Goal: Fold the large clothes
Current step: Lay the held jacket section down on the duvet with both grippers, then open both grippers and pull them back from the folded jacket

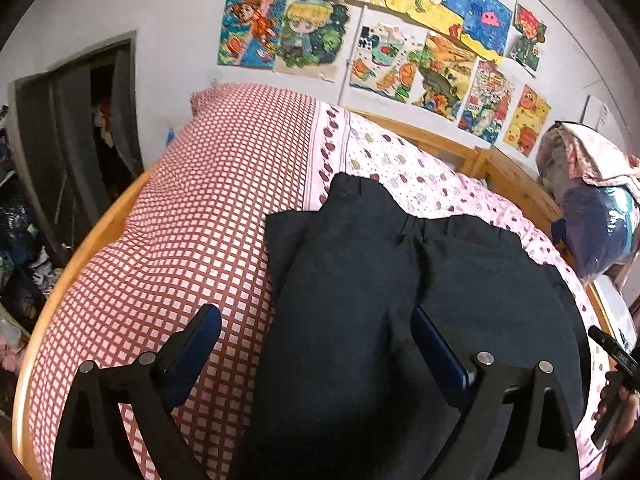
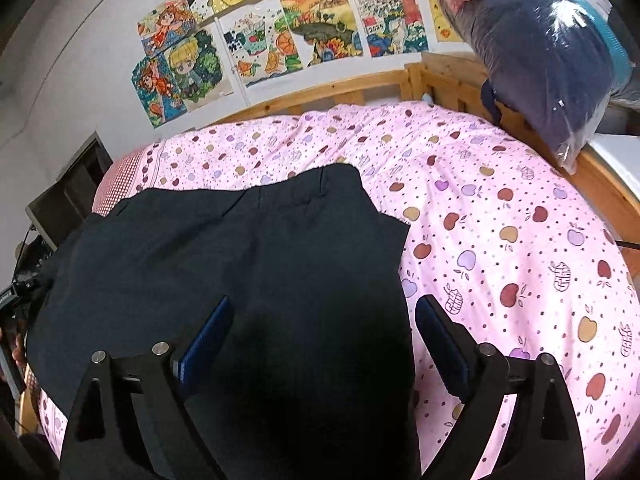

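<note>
Garment: a dark navy folded cloth garment (image 1: 400,300) lies flat on the wooden-framed bed (image 1: 516,176), partly on the pink apple-print sheet (image 2: 500,240), partly on the red-and-white checked cover (image 1: 192,240).
Long axis: it runs from the tongs away toward the wall.
Container: a clear plastic bag (image 2: 552,60) with blue and dark textiles inside rests at the bed's corner.
Left tongs (image 1: 316,320): released, spread wide, grasping nothing.
Right tongs (image 2: 324,316): released, spread wide, cloth below, not pinched.
</note>
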### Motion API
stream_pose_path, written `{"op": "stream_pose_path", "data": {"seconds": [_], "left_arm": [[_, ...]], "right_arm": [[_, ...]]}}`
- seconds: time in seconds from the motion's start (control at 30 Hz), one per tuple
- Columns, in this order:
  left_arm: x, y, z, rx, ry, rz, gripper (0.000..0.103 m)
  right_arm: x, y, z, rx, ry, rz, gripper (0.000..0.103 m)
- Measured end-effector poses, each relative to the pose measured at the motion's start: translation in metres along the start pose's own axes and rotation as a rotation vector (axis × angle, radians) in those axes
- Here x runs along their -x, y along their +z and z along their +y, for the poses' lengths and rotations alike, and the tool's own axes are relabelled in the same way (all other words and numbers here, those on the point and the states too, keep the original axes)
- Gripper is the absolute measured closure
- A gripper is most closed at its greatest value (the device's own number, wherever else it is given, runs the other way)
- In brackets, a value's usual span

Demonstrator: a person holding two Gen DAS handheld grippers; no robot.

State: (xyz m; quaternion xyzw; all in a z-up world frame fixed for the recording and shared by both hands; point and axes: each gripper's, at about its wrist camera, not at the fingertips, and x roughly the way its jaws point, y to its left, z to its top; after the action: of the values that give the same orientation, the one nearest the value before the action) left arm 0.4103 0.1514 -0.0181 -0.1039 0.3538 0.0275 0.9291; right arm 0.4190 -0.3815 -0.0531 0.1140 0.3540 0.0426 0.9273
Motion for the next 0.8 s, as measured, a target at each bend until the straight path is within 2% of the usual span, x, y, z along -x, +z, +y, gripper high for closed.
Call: {"op": "stream_pose_path", "data": {"seconds": [0.13,0.33,0.53,0.8], "left_arm": [[0.015,0.000,-0.005,-0.009,0.029,-0.040,0.001],[0.044,-0.006,-0.022,-0.068,0.060,-0.113,0.000],[0.074,-0.019,-0.048,-0.135,0.050,-0.160,0.000],[0.114,-0.039,-0.081,-0.216,0.022,-0.222,0.000]], "right_arm": [[0.012,-0.001,0.001,0.009,-0.022,-0.038,0.011],[0.040,-0.003,0.006,0.007,-0.029,-0.114,0.004],[0.073,-0.011,0.017,0.017,-0.011,-0.196,0.002],[0.109,-0.027,0.040,0.088,0.018,-0.248,0.002]]}}
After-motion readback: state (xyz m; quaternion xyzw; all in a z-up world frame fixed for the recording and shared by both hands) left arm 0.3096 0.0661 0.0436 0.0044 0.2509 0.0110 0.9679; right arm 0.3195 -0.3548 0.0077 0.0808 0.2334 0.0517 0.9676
